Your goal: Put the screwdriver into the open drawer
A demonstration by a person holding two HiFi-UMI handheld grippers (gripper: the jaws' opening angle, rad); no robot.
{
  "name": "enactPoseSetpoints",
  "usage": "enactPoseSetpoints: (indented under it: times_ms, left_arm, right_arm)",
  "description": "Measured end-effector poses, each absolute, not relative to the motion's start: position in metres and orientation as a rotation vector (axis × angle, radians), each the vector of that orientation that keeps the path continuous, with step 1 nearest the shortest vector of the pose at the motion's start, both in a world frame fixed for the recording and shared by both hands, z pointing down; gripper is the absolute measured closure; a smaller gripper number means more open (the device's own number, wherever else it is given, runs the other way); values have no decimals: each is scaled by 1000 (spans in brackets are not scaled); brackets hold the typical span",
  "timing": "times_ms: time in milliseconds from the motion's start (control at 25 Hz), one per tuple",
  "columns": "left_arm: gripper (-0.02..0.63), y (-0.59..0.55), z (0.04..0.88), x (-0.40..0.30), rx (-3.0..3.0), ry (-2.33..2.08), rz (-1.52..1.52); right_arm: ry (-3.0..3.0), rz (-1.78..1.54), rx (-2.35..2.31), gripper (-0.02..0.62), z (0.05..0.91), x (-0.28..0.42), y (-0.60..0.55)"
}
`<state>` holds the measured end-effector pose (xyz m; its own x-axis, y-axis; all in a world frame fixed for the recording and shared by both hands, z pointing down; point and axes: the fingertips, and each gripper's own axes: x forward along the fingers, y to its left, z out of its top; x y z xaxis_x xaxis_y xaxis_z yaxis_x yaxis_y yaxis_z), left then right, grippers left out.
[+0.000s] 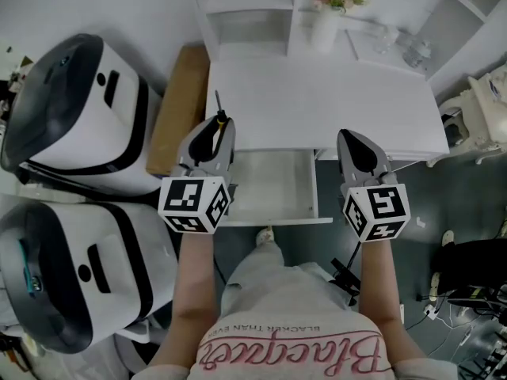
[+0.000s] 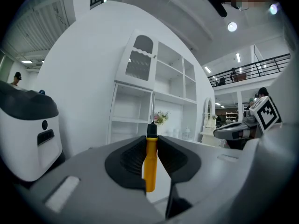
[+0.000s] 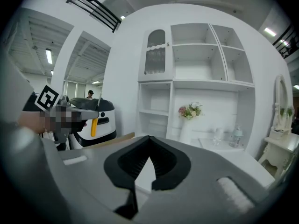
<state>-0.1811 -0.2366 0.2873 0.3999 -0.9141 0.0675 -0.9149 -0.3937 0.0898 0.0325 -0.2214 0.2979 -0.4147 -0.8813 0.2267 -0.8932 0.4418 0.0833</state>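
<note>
The screwdriver [image 2: 150, 164] has a yellow handle and a thin dark shaft. It stands upright between the pads of my left gripper [image 2: 151, 139], which is shut on it. In the head view the left gripper [image 1: 218, 127] hovers at the front left corner of the white desk [image 1: 317, 93], with the screwdriver's shaft [image 1: 218, 104] poking out past its tips. The open white drawer [image 1: 273, 187] lies just right of it, under the desk's front edge. My right gripper [image 1: 355, 142] is at the drawer's right side, shut and with nothing in it [image 3: 148, 140].
Two big white-and-black machines [image 1: 79, 117] [image 1: 71, 283] stand at the left, with a brown board [image 1: 181, 109] beside the desk. A vase of flowers [image 1: 329, 14] and glass bottles [image 1: 416, 54] sit at the back of the desk, below white shelves [image 3: 201, 55].
</note>
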Motion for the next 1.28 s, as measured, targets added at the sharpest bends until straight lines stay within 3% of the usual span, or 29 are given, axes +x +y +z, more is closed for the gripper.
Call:
enactPoseSetpoints:
  times_ms: [1280]
  left_arm:
    - [511, -213, 456, -165, 2256, -1422, 330]
  right_arm:
    - [-2296, 395, 1459, 594, 411, 39, -201]
